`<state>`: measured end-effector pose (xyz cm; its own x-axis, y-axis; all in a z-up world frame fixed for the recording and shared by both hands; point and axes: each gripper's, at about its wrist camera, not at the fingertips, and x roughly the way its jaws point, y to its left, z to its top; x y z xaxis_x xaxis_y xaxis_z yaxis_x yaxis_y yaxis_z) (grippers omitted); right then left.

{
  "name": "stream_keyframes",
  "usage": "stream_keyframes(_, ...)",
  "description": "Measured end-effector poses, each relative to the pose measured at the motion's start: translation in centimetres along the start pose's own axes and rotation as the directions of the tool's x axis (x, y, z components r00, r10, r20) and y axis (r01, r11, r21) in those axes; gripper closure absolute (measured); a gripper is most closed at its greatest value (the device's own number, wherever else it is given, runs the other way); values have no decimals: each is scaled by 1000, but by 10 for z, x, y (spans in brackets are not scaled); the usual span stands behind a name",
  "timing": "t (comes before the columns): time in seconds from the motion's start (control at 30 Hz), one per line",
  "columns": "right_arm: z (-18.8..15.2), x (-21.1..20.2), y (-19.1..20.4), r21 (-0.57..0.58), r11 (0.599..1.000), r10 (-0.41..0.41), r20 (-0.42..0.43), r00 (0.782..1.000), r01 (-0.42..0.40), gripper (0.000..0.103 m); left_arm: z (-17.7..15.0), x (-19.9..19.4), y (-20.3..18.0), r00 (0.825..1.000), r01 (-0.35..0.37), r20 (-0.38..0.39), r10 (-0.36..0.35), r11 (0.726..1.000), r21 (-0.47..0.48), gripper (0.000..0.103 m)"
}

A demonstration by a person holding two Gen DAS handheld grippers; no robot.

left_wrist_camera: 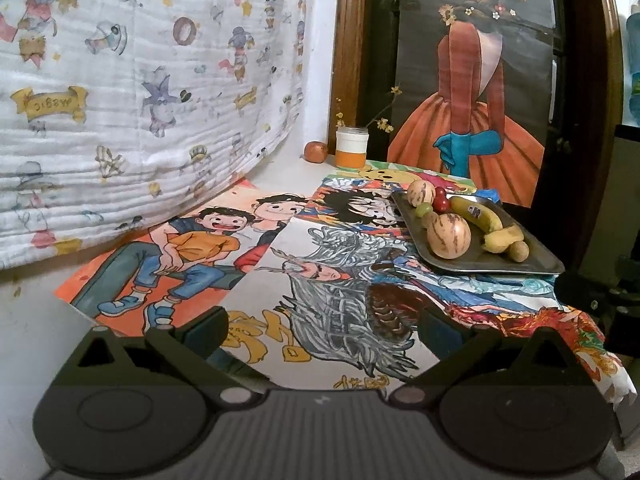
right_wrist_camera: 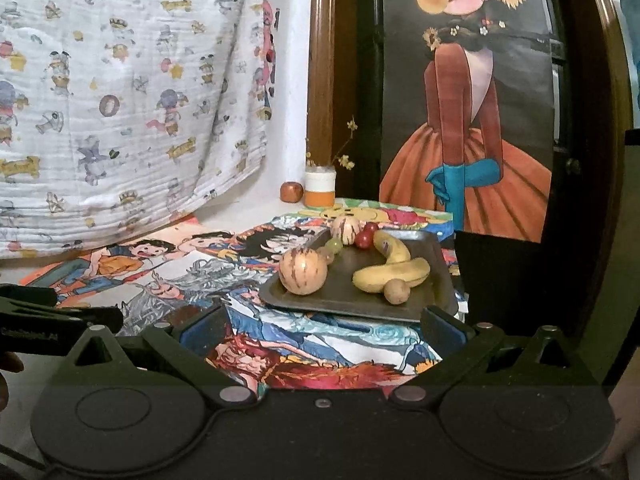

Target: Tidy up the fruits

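A dark metal tray rests on the drawing-covered table and holds fruit. On it lie two striped pale melons, the near one and the far one. Two bananas, red grapes, a green grape and a small brown fruit lie beside them. My left gripper is open and empty, low over the drawings left of the tray. My right gripper is open and empty just before the tray's near edge.
A red apple and a white-and-orange jar with yellow twigs stand at the back. A printed blanket hangs on the left. A painted panel in a wooden frame stands behind. The left gripper's body shows at the far left.
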<state>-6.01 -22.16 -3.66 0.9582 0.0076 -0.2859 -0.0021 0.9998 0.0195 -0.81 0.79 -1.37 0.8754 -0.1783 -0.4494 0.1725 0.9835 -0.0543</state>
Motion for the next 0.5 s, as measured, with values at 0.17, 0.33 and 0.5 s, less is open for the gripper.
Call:
stream_keyframes(0.17,-1,5,-3,11,1000,0,-19,1000,0,0,0,2,2,1000,-5,-5,5,1000,-13,0)
stream_keyframes(0.33,-1,6,-5,21,1000,-1,-15,1000,2,0,-1,6,6,1000,-12,-27,11,999,-40,0)
stream_keyframes(0.5,-1,6,-5,20,1000,0,-16,1000,1,0,-1,6,7,999,-12,-30,10,999,-44,0)
